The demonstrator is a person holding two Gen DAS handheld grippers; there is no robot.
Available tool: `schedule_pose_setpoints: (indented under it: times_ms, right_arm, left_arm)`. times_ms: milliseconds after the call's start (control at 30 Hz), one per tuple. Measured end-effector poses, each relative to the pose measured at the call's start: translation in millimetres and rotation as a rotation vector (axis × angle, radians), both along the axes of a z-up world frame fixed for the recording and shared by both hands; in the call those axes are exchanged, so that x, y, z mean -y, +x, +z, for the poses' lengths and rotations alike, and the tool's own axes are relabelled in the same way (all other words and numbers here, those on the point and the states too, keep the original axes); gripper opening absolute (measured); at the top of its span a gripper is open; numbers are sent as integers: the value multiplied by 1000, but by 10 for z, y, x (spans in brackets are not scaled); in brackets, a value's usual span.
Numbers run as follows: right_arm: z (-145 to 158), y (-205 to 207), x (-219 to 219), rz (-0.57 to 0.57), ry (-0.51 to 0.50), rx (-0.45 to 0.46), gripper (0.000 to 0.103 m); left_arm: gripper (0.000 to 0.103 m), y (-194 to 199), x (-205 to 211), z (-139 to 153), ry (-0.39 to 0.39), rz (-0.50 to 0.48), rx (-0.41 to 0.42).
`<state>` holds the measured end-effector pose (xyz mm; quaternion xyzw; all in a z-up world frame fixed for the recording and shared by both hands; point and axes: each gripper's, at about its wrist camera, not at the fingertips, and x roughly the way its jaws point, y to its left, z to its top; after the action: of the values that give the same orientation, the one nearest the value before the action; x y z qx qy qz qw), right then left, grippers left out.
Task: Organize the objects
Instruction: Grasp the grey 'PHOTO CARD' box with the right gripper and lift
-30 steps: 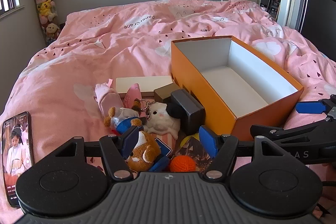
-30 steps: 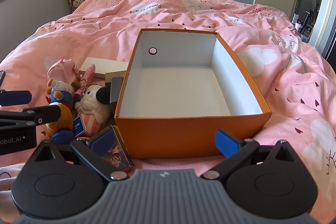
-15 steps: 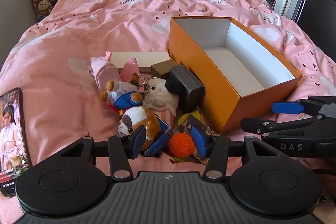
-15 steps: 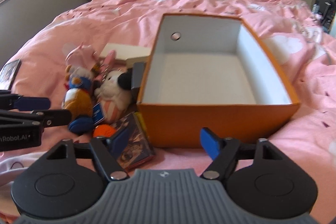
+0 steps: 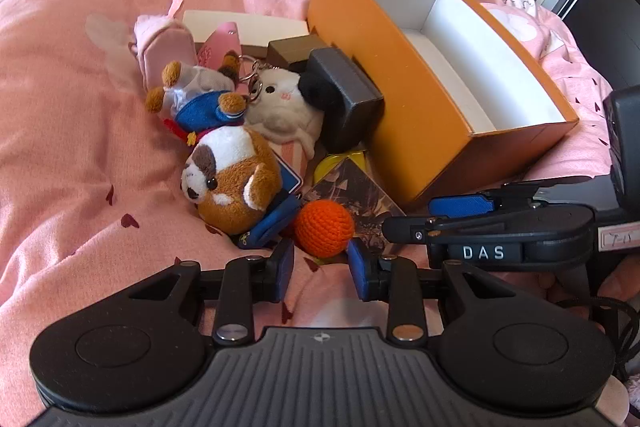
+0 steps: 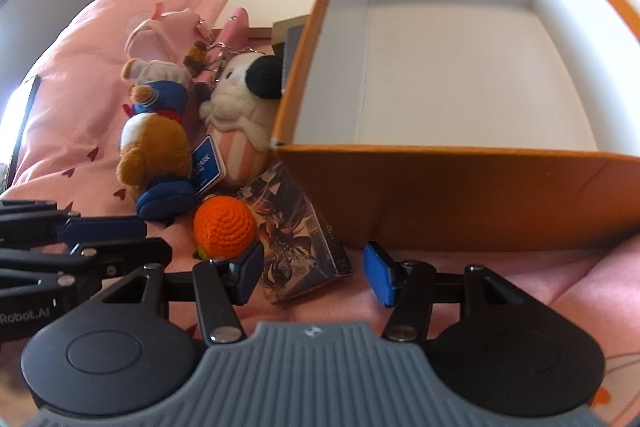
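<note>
A pink duvet [image 5: 72, 147] lies under your left gripper [image 5: 320, 267]. Lower than before, its jaws have just been narrowing around the orange ball [image 5: 325, 227]; contact is unclear.

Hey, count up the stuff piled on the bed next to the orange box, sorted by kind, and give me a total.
Plush toys: 4 (pink, sailor bear, white cupcake, brown-and-white)
Crochet ball: 1
Small boxes: 4 (cream, brown, black, printed)
Total: 9
</note>
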<state>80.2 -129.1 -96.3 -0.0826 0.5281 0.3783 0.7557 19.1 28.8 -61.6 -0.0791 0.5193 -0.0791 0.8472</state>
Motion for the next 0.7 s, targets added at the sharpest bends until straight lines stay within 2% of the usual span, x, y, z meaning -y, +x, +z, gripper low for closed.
schedule_pose_setpoints:
  times_ms: [167, 267, 400, 500, 600, 700]
  right_arm:
    - [-225, 144, -69, -13, 16, -131, 59]
    - [-311, 194, -100, -26, 10, -155, 57]
    - [-272, 159, -95, -13, -5, -127, 41]
    - [-135, 42, -66, 14, 5, -84, 29]
    - [37, -70, -64, 78, 49, -70, 24]
    - [100, -145, -148, 135, 63, -61, 25]
  left_arm:
    - [37, 70, -55, -70, -14, 17, -37]
    - [37, 101, -59, -94, -15, 14, -48]
    - [37, 114, -55, -99, -17, 6, -51]
    - [37, 96, -58, -68, -27, 2, -37]
    - [37, 89, -70, -46, -31, 10, -29]
    - [37, 106, -84, -58, -33, 27, -37]
